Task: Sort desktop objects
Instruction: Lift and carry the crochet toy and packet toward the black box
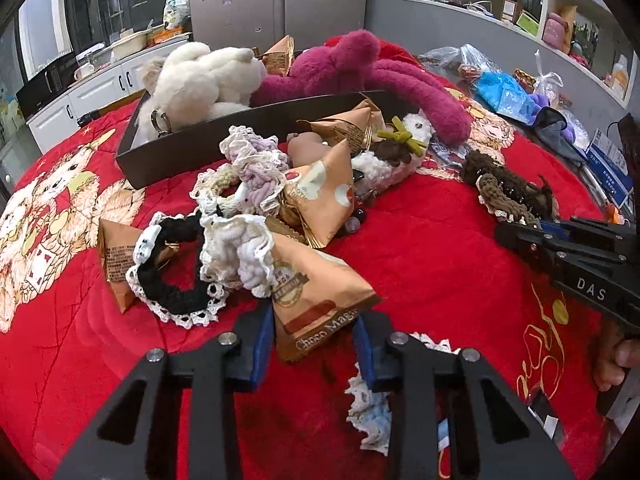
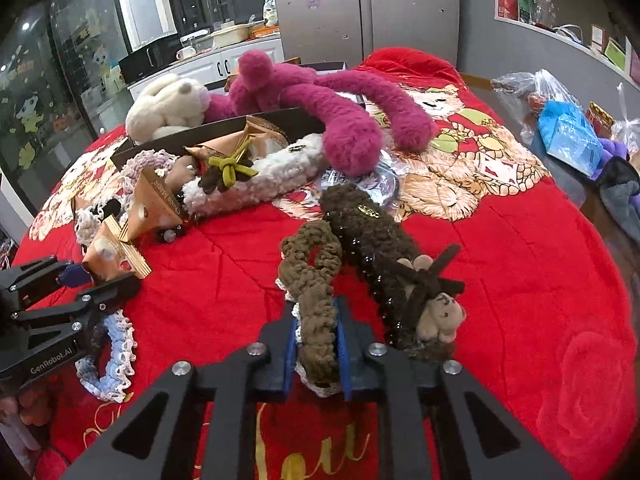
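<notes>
A tan triangular snack packet [image 1: 320, 312] marked "Choco Magic" lies at the near end of a pile of crocheted scrunchies [image 1: 240, 184] and more packets on the red blanket [image 1: 420, 264]. My left gripper [image 1: 316, 346] is shut on this packet, its blue pads [image 1: 262, 344] against both sides; it also shows in the right wrist view as the left gripper [image 2: 102, 276]. My right gripper [image 2: 316, 346] is shut on a brown knitted scrunchie [image 2: 314, 300], which lies beside a dark brown hair band [image 2: 384, 248] with a small bear. The right gripper [image 1: 520, 236] appears at the right edge of the left wrist view.
A dark open box [image 1: 132, 160] at the back holds a white plush [image 1: 200, 80] and packets; a magenta plush [image 1: 360, 64] drapes over it. A blue-and-white scrunchie [image 2: 112, 352] lies under the left gripper. Bags and clutter [image 2: 568, 136] sit at the right.
</notes>
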